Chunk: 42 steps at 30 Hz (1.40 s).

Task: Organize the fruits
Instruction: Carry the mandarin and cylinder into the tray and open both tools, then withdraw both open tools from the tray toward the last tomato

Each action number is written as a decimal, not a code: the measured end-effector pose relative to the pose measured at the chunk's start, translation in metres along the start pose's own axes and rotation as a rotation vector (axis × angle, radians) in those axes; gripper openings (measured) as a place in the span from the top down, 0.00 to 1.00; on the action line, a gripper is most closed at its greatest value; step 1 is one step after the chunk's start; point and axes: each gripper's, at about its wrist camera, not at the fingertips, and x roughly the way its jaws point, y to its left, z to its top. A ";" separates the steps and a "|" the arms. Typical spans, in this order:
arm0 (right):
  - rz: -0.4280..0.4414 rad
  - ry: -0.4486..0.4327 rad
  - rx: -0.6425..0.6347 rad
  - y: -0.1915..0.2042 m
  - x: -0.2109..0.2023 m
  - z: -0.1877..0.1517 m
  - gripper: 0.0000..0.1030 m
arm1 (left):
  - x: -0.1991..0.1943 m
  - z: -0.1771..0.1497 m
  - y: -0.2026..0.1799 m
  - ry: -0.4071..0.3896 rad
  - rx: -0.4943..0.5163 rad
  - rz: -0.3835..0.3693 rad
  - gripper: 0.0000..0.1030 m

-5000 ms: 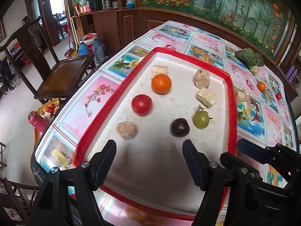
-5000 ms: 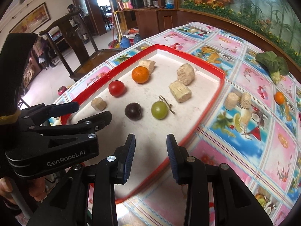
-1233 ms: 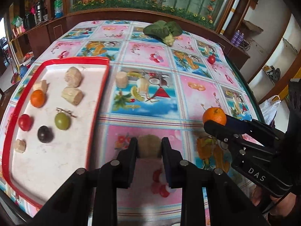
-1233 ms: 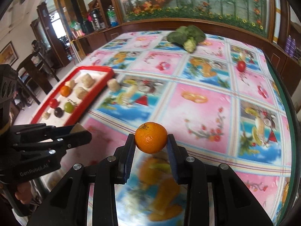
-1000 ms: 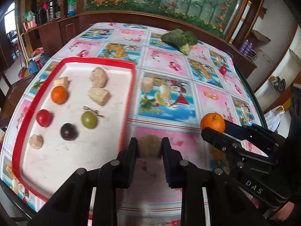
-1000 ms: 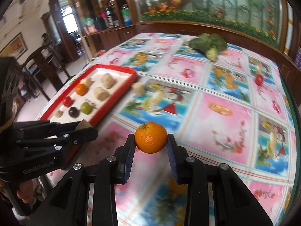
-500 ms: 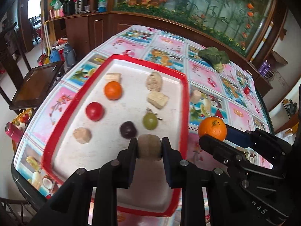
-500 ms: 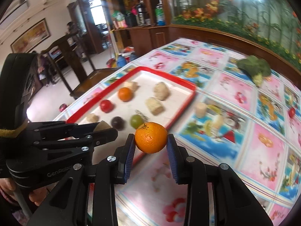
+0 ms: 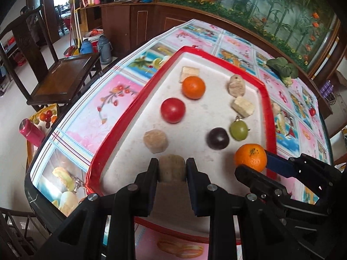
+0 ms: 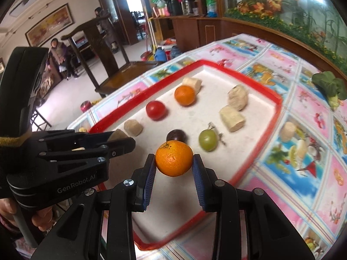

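Note:
My left gripper (image 9: 172, 169) is shut on a tan banana chunk (image 9: 172, 167) and holds it over the near part of the red-rimmed white tray (image 9: 266, 99). My right gripper (image 10: 174, 162) is shut on an orange (image 10: 174, 158), held above the tray's near right side; the orange also shows in the left wrist view (image 9: 251, 157). On the tray lie another orange (image 9: 193, 87), a red tomato (image 9: 173, 110), a dark plum (image 9: 217, 138), a green grape (image 9: 238, 130) and several banana chunks (image 9: 155, 140).
More banana pieces (image 10: 289, 131) lie on the flowered tablecloth right of the tray. A green leafy vegetable (image 10: 329, 86) and a small red fruit (image 9: 312, 111) sit further out. A wooden chair (image 9: 58, 75) stands left of the table edge.
Both grippers, each carrying its fruit, have swung left from the open tablecloth to above the tray. The tray's contents have not moved.

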 end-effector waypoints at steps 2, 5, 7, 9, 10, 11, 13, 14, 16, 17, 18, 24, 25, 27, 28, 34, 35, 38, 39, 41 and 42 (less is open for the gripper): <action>0.004 0.018 0.003 0.000 0.006 -0.002 0.68 | 0.006 0.001 0.003 0.009 -0.004 0.007 0.72; 0.001 0.036 0.007 0.001 0.014 -0.004 0.68 | 0.012 0.001 0.004 0.015 -0.002 0.017 0.72; 0.001 0.044 0.012 0.000 0.018 -0.004 0.68 | 0.015 0.002 0.004 0.017 0.001 0.021 0.72; 0.002 0.051 0.012 0.000 0.021 -0.003 0.68 | 0.015 0.003 0.005 0.010 0.006 0.030 0.72; 0.000 0.054 0.011 0.000 0.022 -0.003 0.68 | 0.016 0.003 0.004 0.008 0.010 0.036 0.72; 0.001 0.057 0.009 0.000 0.024 -0.003 0.68 | 0.016 0.004 0.004 0.007 0.012 0.041 0.72; 0.000 0.062 0.008 0.001 0.026 -0.003 0.68 | 0.017 0.005 0.003 0.004 0.015 0.047 0.72; 0.002 0.064 0.006 0.001 0.027 -0.003 0.68 | 0.018 0.006 0.002 0.003 0.016 0.050 0.72; 0.001 0.066 0.001 0.002 0.029 -0.002 0.67 | 0.018 0.007 0.002 0.003 0.018 0.054 0.72; 0.000 0.068 -0.003 0.002 0.029 -0.002 0.67 | 0.018 0.007 0.002 0.003 0.017 0.056 0.72; 0.000 0.070 -0.004 0.002 0.029 -0.002 0.67 | 0.018 0.007 0.002 0.004 0.017 0.055 0.71; 0.001 0.078 0.001 0.000 0.029 -0.002 0.67 | 0.018 0.006 -0.001 0.014 0.011 0.069 0.58; 0.000 0.080 0.000 0.000 0.029 -0.003 0.67 | 0.018 0.006 -0.001 0.015 0.009 0.070 0.56; -0.006 0.080 -0.001 0.000 0.027 -0.003 0.66 | 0.018 0.005 -0.001 0.017 0.009 0.075 0.55; -0.007 0.081 -0.001 -0.001 0.026 -0.004 0.66 | 0.017 0.004 -0.001 0.018 0.009 0.077 0.53; -0.021 0.081 0.007 -0.005 0.017 -0.008 0.66 | 0.013 0.000 -0.004 0.015 0.005 0.089 0.43; -0.024 0.082 0.006 -0.005 0.016 -0.009 0.66 | 0.011 0.000 -0.005 0.014 0.005 0.090 0.42; -0.036 0.077 0.002 -0.006 0.010 -0.011 0.66 | 0.006 -0.002 -0.009 0.005 0.012 0.099 0.37; -0.037 0.076 0.003 -0.006 0.007 -0.012 0.66 | 0.006 -0.002 -0.010 0.003 0.015 0.102 0.36; -0.041 0.069 0.003 -0.007 0.003 -0.013 0.66 | 0.002 -0.003 -0.013 -0.004 0.019 0.107 0.33; -0.041 0.067 0.002 -0.007 0.000 -0.014 0.66 | 0.000 -0.003 -0.014 -0.007 0.019 0.109 0.32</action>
